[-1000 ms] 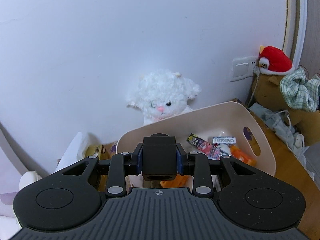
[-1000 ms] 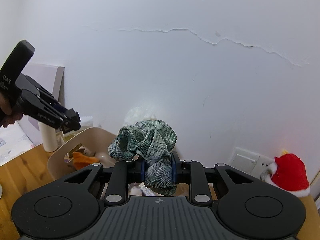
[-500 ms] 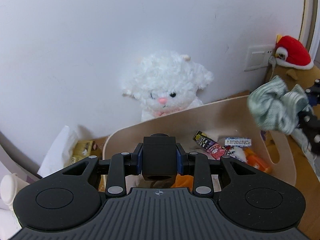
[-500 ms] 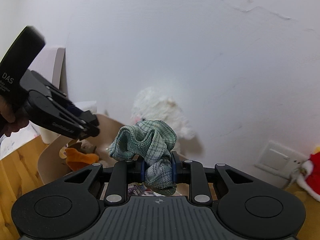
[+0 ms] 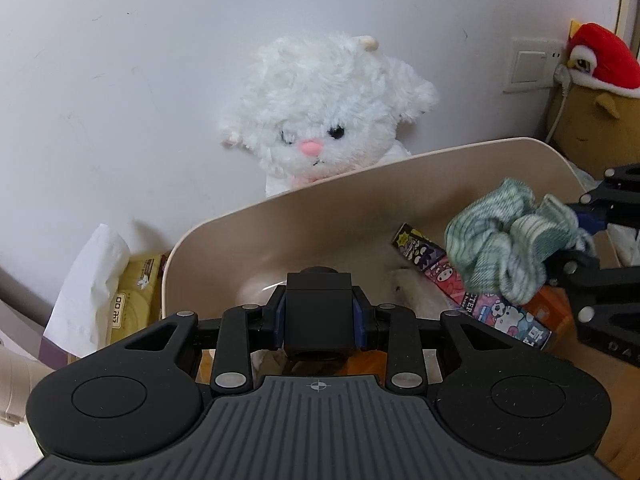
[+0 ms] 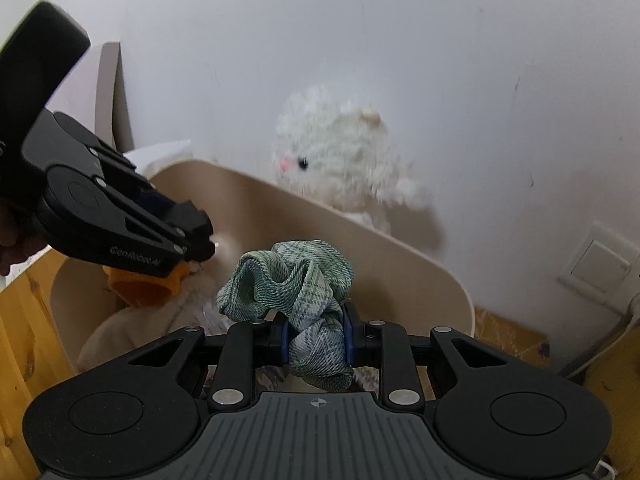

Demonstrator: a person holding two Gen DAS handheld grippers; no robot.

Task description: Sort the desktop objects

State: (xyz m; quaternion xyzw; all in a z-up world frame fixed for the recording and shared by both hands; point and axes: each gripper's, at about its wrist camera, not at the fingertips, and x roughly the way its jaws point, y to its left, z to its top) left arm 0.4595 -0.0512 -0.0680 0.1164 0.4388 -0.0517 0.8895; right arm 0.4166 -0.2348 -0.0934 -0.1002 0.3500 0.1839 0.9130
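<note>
I'm pinching the soft, light scrunchie by its bunched fabric in my right gripper; my left gripper is clamping a rigid black block over the bin.

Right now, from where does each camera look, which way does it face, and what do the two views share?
Left wrist: sits on the left gripper, facing down into the beige bin; its own fingers clamp a black block.
Right wrist: sits on the right gripper, facing the same bin; its fingers hold a green scrunchie; a hand shows at left.
Shared: bin, white plush toy, scrunchie, each other's gripper.
</note>
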